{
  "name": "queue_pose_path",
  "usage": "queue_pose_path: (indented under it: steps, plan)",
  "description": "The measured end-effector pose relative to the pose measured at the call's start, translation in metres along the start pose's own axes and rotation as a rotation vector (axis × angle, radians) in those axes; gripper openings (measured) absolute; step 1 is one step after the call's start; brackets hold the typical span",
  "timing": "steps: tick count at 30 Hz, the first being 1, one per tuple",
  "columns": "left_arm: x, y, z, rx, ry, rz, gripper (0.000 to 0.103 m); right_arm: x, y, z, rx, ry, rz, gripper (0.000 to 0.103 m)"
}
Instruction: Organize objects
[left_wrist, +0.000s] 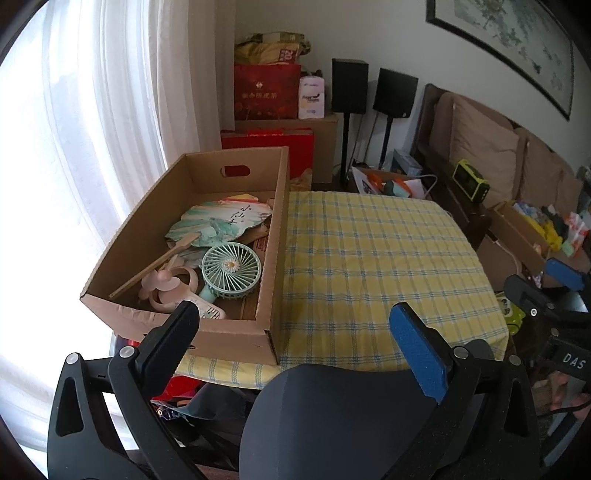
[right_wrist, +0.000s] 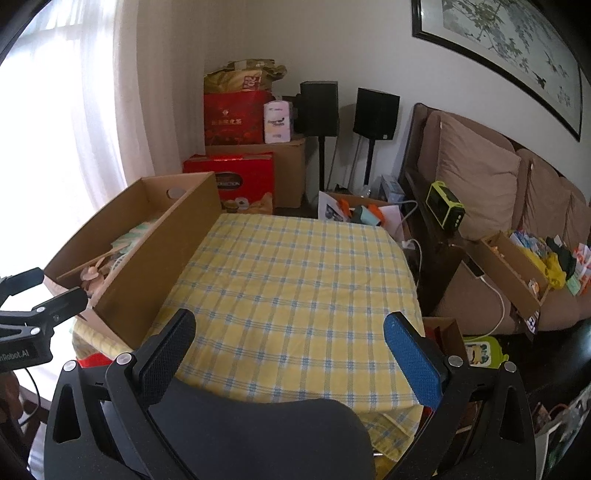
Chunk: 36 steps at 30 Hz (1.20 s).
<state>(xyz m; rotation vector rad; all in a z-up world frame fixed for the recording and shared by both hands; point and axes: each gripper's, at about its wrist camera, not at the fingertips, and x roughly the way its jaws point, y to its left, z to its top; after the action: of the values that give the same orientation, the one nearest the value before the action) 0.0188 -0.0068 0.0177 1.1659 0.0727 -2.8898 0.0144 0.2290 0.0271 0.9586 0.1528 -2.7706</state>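
Observation:
A brown cardboard box (left_wrist: 275, 236) (right_wrist: 162, 254) stands on the left side of a table under a yellow checked cloth (left_wrist: 369, 266) (right_wrist: 295, 288). Inside lie a mint green hand fan (left_wrist: 231, 271), a pink hand fan (left_wrist: 170, 286), a painted paper fan (left_wrist: 221, 221) and a wooden stick. My left gripper (left_wrist: 295, 321) is open, above the table's near edge, its black finger over the box's near corner. My right gripper (right_wrist: 290, 332) is open too, over the bare cloth, holding nothing. The left gripper's fingers (right_wrist: 55, 302) show at the left edge of the right wrist view.
Red gift boxes (right_wrist: 236, 177), bags and two black speakers (right_wrist: 375, 110) stand against the far wall. A brown sofa (right_wrist: 480, 166) on the right carries a second cardboard box (right_wrist: 509, 269) of small items and a green-framed device (right_wrist: 445, 208). White curtains hang at left.

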Motion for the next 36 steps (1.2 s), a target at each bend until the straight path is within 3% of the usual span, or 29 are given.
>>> queue_pose_path:
  steps: [36]
  plan:
    - [0.0042,-0.0024,0.0017,0.003,0.001,0.031,0.103,-0.0022,0.0041,-0.0013,0.014,0.005,0.013,0.103]
